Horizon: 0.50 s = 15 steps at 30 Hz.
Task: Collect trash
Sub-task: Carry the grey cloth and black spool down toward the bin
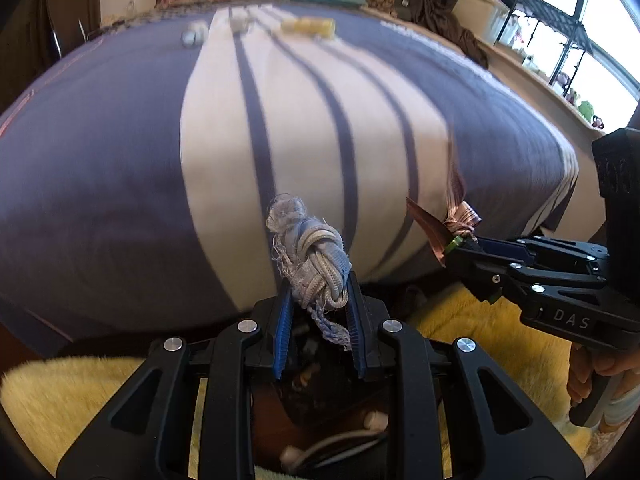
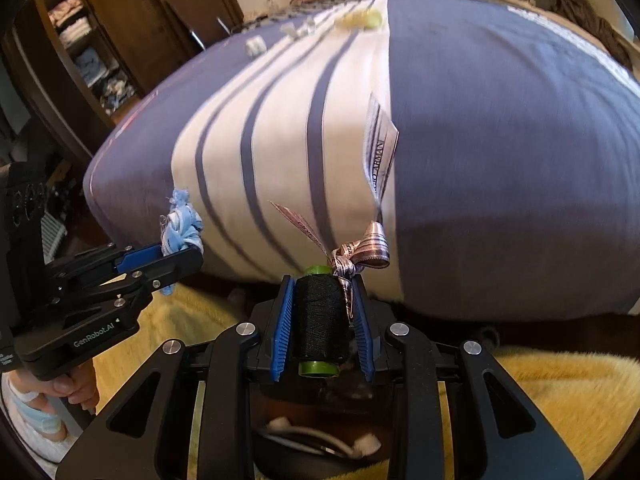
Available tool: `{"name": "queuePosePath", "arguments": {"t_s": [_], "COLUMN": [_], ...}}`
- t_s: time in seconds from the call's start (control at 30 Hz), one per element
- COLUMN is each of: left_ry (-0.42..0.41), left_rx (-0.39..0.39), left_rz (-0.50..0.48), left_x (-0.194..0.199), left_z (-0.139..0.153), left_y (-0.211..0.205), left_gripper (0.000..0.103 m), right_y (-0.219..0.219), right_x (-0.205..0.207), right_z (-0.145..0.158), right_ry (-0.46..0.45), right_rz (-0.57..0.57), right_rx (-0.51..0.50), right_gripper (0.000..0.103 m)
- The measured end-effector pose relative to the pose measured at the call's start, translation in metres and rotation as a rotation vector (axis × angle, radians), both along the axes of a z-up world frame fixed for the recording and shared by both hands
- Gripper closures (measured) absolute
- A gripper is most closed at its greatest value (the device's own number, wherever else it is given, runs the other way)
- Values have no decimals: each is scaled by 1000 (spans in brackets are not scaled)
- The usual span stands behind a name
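Note:
My left gripper (image 1: 318, 300) is shut on a knotted scrap of light blue cloth (image 1: 312, 256), held just off the near edge of the bed; it also shows in the right wrist view (image 2: 182, 228). My right gripper (image 2: 322, 300) is shut on a black thread spool (image 2: 320, 316) with a green core, together with a striped printed ribbon (image 2: 366, 246) whose tails stick up. In the left wrist view the right gripper (image 1: 460, 246) is at the right with the ribbon (image 1: 460, 220). Small pale scraps (image 1: 308, 26) lie at the bed's far end.
The bed has a blue and white striped cover (image 1: 120, 160). A yellow fuzzy rug (image 2: 540, 392) lies below both grippers. A dark bin with white bits (image 2: 320, 440) is under the right gripper. A wooden wardrobe (image 2: 100, 40) stands left; a window sill (image 1: 540, 80) runs along the right.

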<state>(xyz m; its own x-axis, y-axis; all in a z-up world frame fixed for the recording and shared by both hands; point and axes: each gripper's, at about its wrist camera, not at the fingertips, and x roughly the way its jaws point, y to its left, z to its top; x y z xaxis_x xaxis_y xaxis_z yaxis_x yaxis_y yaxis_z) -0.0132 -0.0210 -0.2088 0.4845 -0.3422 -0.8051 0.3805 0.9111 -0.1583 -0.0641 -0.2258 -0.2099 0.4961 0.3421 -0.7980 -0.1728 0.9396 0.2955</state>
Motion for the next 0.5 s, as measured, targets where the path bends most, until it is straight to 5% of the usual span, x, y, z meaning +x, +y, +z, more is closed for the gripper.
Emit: {"name": "queuePosePath", "arguments": {"t_s": [0.5], "left_ry": [216], "left_rx": [38], "left_rz": [10], "left_x": [-4], "left_z": [-84], "left_y": [-2], "left_gripper": [79], "right_y": [21], "right_x": [-1], "right_z": [-72], "right_ry": [196], "right_rz": [27], "right_rx": [-29], "right_gripper": [74]}}
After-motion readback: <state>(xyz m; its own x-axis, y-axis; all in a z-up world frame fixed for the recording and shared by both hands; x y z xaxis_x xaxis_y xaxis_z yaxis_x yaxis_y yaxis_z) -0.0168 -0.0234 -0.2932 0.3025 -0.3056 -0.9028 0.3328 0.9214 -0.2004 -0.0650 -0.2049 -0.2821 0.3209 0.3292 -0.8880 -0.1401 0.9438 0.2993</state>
